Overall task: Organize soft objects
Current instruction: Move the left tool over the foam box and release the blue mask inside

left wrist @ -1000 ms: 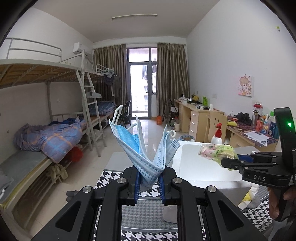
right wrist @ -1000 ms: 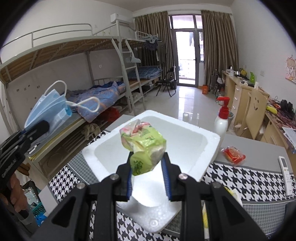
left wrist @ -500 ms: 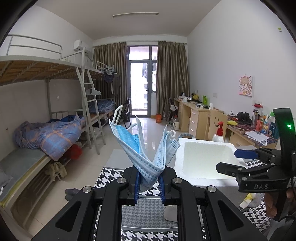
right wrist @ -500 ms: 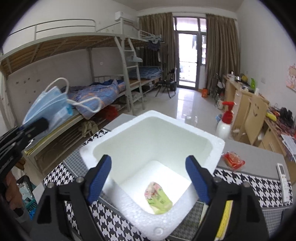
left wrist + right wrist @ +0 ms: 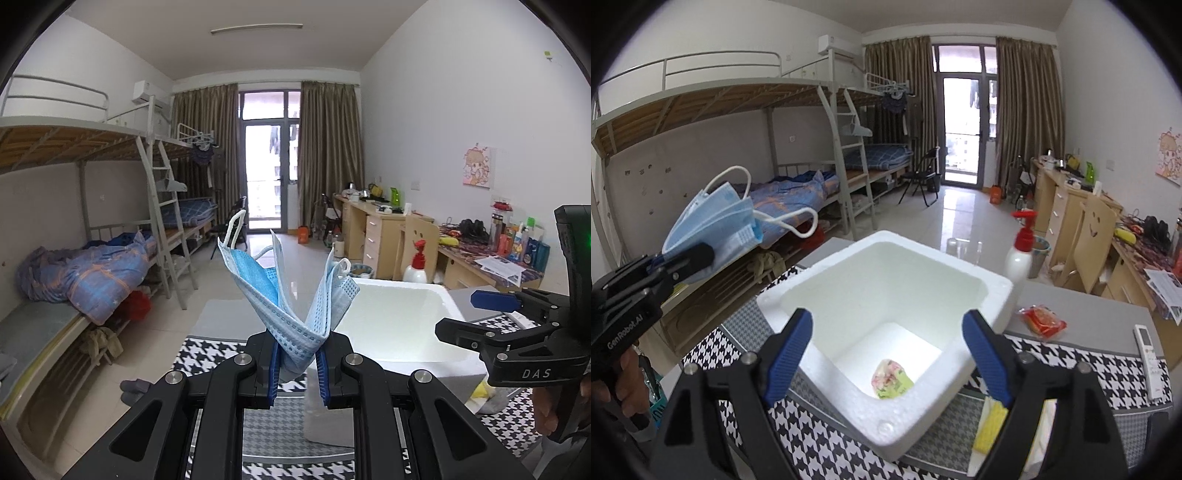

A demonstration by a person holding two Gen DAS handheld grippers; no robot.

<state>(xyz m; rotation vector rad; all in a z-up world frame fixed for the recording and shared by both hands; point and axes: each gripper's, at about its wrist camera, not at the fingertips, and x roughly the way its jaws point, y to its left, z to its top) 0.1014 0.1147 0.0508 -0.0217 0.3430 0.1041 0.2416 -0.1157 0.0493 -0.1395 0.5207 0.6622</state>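
left hand-held gripper [image 5: 297,363] pinches folded, pleated blue face masks [image 5: 291,291].

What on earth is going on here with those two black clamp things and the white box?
A person is sorting soft items into a white foam box on a checkered table, using a handheld gripper in each hand. The left gripper has its jaws shut on a bundle of blue face masks, held up beside the box. The right gripper hovers over the box with its jaws wide open and empty. A small tissue pack lies at the bottom of the box.
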